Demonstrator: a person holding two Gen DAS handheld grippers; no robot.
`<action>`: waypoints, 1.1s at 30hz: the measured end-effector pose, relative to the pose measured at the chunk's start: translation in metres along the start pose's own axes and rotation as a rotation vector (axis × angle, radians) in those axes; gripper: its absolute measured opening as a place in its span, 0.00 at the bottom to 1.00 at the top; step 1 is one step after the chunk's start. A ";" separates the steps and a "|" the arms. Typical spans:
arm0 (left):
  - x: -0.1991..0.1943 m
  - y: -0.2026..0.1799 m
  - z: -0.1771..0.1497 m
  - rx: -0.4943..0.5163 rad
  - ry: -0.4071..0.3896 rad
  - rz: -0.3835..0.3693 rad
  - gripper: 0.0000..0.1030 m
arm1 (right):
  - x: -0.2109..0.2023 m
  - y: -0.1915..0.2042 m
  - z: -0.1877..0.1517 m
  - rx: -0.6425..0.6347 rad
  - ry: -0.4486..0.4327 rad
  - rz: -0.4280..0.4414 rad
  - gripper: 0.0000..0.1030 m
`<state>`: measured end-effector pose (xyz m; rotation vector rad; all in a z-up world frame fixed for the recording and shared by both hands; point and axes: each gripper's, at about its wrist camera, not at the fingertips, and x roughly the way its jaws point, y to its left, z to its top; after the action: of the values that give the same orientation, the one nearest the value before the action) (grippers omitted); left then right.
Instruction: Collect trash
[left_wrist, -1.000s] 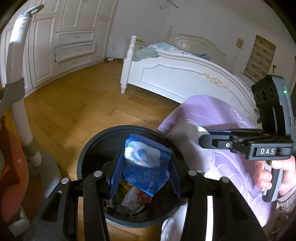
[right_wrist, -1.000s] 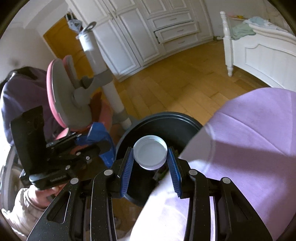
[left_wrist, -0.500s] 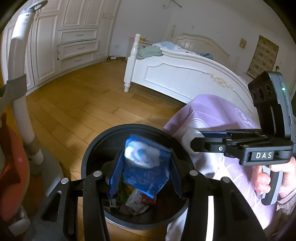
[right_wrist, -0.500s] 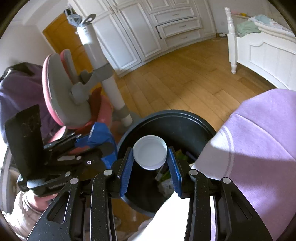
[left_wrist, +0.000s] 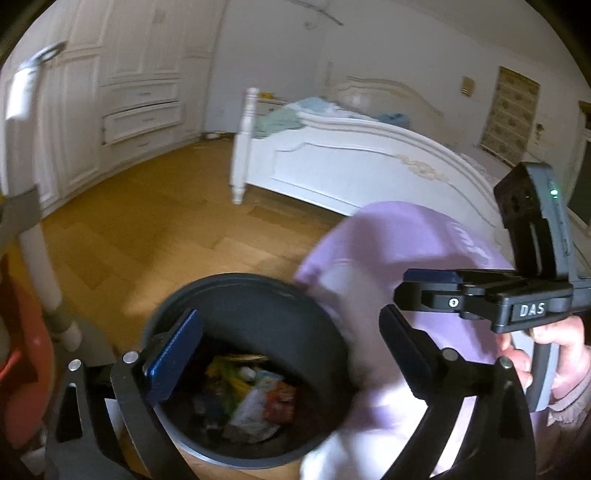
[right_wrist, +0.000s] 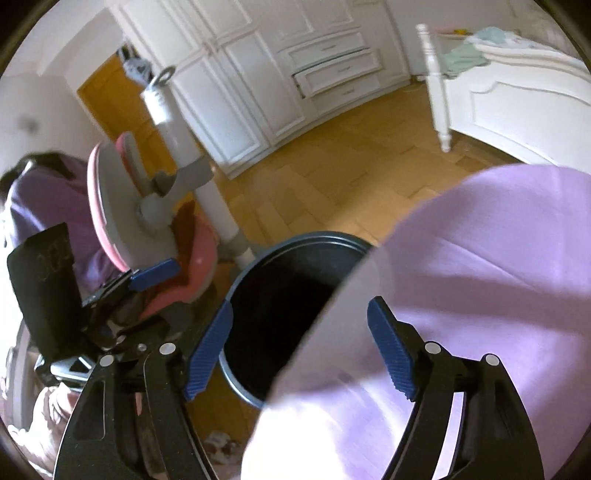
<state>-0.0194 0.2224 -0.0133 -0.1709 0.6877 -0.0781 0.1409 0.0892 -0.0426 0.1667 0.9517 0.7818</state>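
Observation:
A round black trash bin (left_wrist: 255, 291) stands on the wooden floor, with several wrappers and packets (left_wrist: 255, 398) at its bottom. My left gripper (left_wrist: 291, 354) is wide open and empty just above the bin. My right gripper (right_wrist: 299, 343) is wide open and empty over the bin's (right_wrist: 295, 243) right side. The right gripper also shows in the left wrist view (left_wrist: 428, 291), to the right of the bin. The left gripper shows in the right wrist view (right_wrist: 155, 273), to the bin's left.
A lilac cloth (left_wrist: 399, 266) hangs against the bin's right side. A pink and grey chair (right_wrist: 122, 206) with a white post (left_wrist: 37, 258) stands left of the bin. A white bed (left_wrist: 362, 162) is behind, white wardrobes (right_wrist: 266, 81) along the far wall.
Both grippers have opened. The blue packet left the left gripper and the white lid left the right gripper. Both views have shifted upward and are blurred.

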 end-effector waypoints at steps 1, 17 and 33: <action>0.002 -0.010 0.002 0.010 0.001 -0.013 0.93 | -0.014 -0.013 -0.006 0.029 -0.014 -0.010 0.77; 0.062 -0.220 0.003 0.239 0.006 -0.088 0.95 | -0.204 -0.147 -0.108 0.187 -0.287 -0.580 0.95; 0.070 -0.253 -0.006 0.191 -0.073 0.106 0.95 | -0.250 -0.141 -0.153 0.236 -0.689 -0.854 0.95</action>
<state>0.0265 -0.0360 -0.0156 0.0455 0.6117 -0.0354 0.0118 -0.2092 -0.0300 0.1944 0.3717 -0.1906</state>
